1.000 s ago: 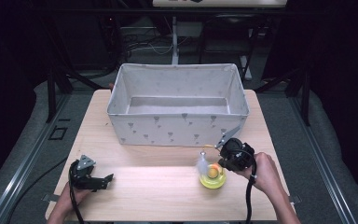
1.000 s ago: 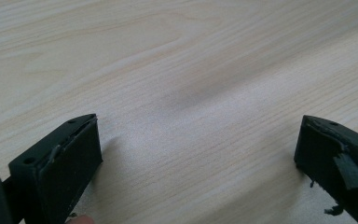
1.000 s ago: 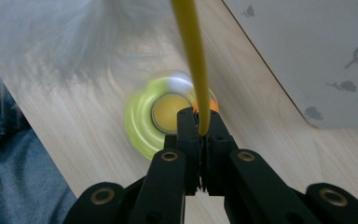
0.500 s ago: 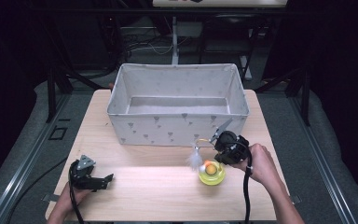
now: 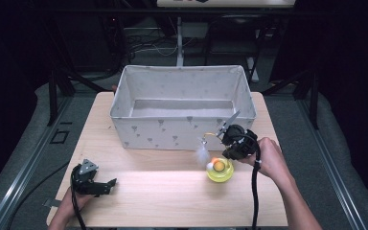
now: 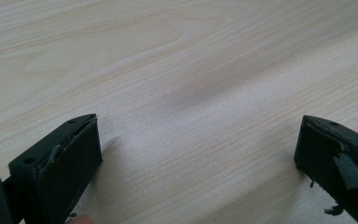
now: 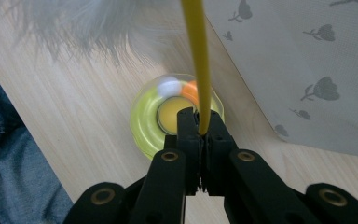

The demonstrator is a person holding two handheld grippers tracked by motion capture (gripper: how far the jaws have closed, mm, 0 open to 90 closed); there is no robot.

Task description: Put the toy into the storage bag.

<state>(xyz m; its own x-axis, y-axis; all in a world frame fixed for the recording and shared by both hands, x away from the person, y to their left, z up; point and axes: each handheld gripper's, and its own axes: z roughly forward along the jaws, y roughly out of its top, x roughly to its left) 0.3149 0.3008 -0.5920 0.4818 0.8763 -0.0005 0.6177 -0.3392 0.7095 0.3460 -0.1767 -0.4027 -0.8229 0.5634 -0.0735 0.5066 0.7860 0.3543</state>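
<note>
Cat toy (image 5: pixel 219 168): yellow-green round base, orange and white balls inside, thin yellow wand (image 7: pixel 196 60) tipped with white feather (image 5: pixel 201 154); sits on table (image 5: pixel 172 201) just before fabric bin (image 5: pixel 182 129). Right gripper (image 7: pixel 199 128) clamps wand; left gripper (image 6: pixel 198 154) jaws wide apart, nothing between

High view: fixed overhead, facing forward and down across the pale wooden table (image 5: pixel 172 201). Left gripper view: rides low, close over bare tabletop (image 6: pixel 191 70). Right gripper view: close above the round yellow-green plastic toy (image 7: pixel 149 121), shared with the high view (image 5: pixel 220 171).
</note>
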